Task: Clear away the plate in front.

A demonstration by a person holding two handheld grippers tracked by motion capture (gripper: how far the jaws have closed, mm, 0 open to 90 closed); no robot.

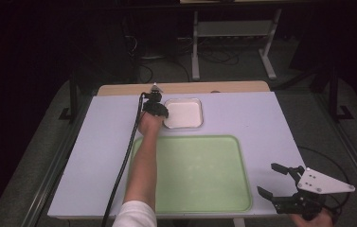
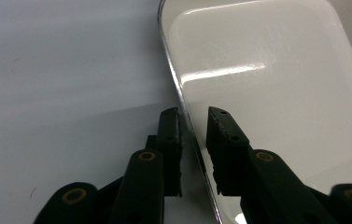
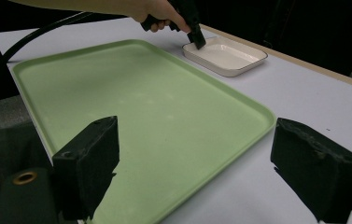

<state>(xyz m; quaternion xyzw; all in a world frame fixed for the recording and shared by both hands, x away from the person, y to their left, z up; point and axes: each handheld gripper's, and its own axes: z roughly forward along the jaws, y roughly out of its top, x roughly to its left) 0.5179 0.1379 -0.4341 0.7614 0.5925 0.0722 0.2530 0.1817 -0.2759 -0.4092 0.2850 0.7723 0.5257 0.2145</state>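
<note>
Left gripper [image 2: 193, 140] straddling near rim of white square dish [image 2: 276, 93], jaws narrowly apart, not clamping yet. Dish sitting beyond green tray [image 1: 200, 175]. Seat rim deep before squeezing. Right gripper [image 1: 280, 182] idling wide, empty.

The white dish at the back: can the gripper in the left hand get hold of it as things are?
Probably yes. The left gripper already straddles the near rim of the white dish, one jaw outside, one inside, not yet closed, and nothing sits between them.

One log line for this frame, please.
left tool: jaws straddle white dish rim, unclosed | right tool: open, idle beside green tray | tray empty
</note>
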